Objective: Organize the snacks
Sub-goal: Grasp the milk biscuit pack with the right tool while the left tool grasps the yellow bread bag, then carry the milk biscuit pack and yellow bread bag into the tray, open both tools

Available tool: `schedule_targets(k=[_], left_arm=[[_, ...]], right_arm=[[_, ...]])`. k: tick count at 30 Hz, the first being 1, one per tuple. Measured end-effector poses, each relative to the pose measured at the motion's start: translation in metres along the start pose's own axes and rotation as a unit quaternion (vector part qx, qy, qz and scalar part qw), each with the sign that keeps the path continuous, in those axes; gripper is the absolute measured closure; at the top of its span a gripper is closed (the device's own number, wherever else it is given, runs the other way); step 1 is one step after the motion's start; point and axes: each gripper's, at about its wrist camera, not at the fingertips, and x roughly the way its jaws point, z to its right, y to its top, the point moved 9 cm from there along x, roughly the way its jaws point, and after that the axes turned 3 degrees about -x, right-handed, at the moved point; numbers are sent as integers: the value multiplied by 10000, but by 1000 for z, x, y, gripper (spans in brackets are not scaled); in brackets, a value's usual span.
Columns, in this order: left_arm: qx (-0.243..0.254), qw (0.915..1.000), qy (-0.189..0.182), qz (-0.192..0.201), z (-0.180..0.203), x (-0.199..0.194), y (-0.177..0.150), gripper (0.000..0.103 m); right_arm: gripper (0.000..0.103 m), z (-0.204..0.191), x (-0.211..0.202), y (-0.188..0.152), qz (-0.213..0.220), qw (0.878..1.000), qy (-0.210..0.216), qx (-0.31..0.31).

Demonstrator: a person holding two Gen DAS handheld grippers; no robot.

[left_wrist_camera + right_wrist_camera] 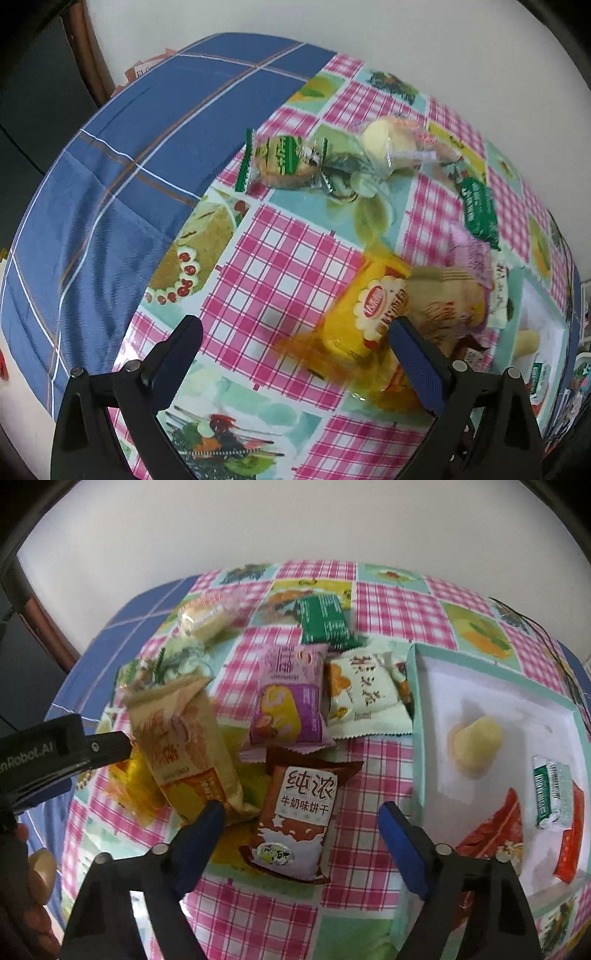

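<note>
just ahead, brown biscuit packet (295, 819) between open right gripper (301, 834) fingers

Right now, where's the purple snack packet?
Right wrist view, centre: purple packet lies on the tablecloth, left of the white packet, above the brown biscuit packet.

Patchwork tablecloth (280, 258), blue checked sheet (147, 147), white wall (295, 520)

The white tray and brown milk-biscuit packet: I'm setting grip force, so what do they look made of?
White tray: probably cardboard, matte white inside with teal-printed rim; straight thin walls, no shine. Brown milk-biscuit packet: likely glossy plastic film, with crimped, zigzag-cut ends and soft wrinkles.
</note>
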Motion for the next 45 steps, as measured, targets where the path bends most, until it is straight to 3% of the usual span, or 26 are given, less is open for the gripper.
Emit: schedule_targets(k=[6, 12, 14, 22, 38, 45], left_arm=[[238, 9997, -69, -6, 12, 11, -1, 5], [354, 9983, -428, -150, 31, 16, -6, 40], [349, 9971, -646, -222, 39, 15, -8, 62], [301, 9981, -539, -64, 38, 2, -4, 65], [174, 9952, -656, 704, 32, -68, 11, 65], [222, 9944, -659, 792, 41, -78, 6, 65]], right_arm=[[35, 1, 14, -3, -128, 9999, -21, -2], [60, -1, 13, -2, -139, 9999, 0, -14], [61, -1, 12, -1, -148, 9999, 27, -15], [61, -3, -4, 5, -26, 9998, 187, 13], [61, -3, -57, 23, 501, 9980, 376, -14], [61, 6, -65, 20, 521, 9979, 395, 13]])
